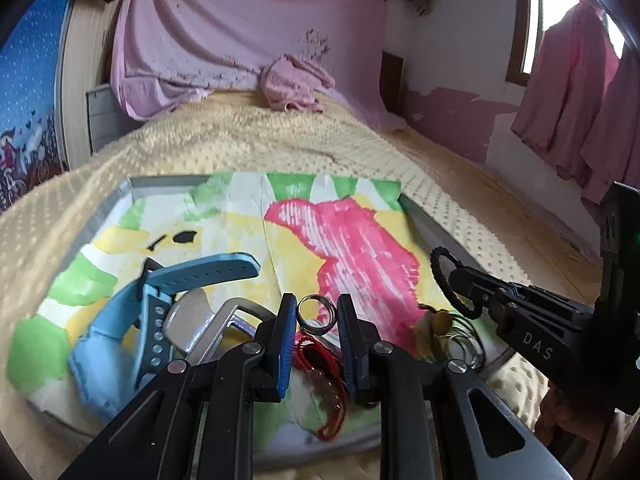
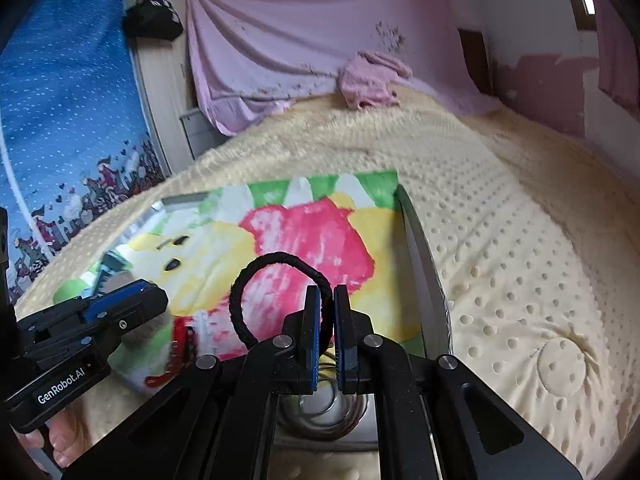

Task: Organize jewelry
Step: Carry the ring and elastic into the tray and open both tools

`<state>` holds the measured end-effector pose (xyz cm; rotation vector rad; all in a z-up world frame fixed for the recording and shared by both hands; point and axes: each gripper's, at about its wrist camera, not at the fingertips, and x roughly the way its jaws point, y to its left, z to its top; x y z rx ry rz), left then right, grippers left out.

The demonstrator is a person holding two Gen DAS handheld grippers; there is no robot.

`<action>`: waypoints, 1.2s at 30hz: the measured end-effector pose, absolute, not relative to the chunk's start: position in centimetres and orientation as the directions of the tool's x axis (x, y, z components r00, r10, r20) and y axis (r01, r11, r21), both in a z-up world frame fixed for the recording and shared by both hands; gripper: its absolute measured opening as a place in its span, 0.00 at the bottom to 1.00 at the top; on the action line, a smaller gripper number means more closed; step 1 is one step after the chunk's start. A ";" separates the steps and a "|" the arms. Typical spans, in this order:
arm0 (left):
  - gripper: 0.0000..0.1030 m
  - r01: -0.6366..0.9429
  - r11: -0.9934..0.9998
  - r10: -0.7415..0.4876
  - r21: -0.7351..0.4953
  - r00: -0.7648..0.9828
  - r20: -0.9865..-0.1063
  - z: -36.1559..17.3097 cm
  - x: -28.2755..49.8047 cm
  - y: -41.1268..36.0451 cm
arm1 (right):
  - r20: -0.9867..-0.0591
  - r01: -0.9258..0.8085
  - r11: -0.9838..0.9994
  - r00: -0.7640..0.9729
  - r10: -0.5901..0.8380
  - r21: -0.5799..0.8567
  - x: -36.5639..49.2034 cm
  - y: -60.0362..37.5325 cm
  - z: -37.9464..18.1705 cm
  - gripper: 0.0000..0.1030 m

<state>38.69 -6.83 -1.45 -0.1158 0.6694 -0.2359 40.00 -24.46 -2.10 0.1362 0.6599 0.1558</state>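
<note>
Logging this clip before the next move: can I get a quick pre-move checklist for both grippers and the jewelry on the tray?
1. Right gripper grip on the black braided loop: ok, the loop is pinched between its fingers and held up above the tray.
2. Left gripper around the silver ring: ok for alignment, the ring sits between the open fingers; contact cannot tell.
3. Ring free of the red cord: cannot tell, the cord lies right below it.
4. Space between the grippers: ok, they are apart in both views.
5. Blue watch strap: ok, it lies to the left, outside the left fingers.
6. Tray steady on the bed cover: cannot tell.
</note>
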 end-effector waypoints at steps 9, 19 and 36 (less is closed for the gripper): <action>0.19 0.157 0.966 -0.255 -0.207 0.726 -0.638 -1.8 40.3 -7.0 | -0.667 -0.090 0.977 0.718 0.197 0.192 41.5 -23.9 -4.8 0.06; 0.22 0.159 0.961 -0.269 -0.227 0.736 -0.622 -1.3 39.3 -6.4 | -0.644 -0.087 0.978 0.740 0.192 0.192 40.2 -24.4 -4.2 0.24; 0.82 0.119 0.973 -0.193 -0.198 0.891 -0.411 5.1 30.8 -3.6 | -0.343 -0.134 0.976 0.921 0.186 0.169 30.5 -25.0 3.4 0.60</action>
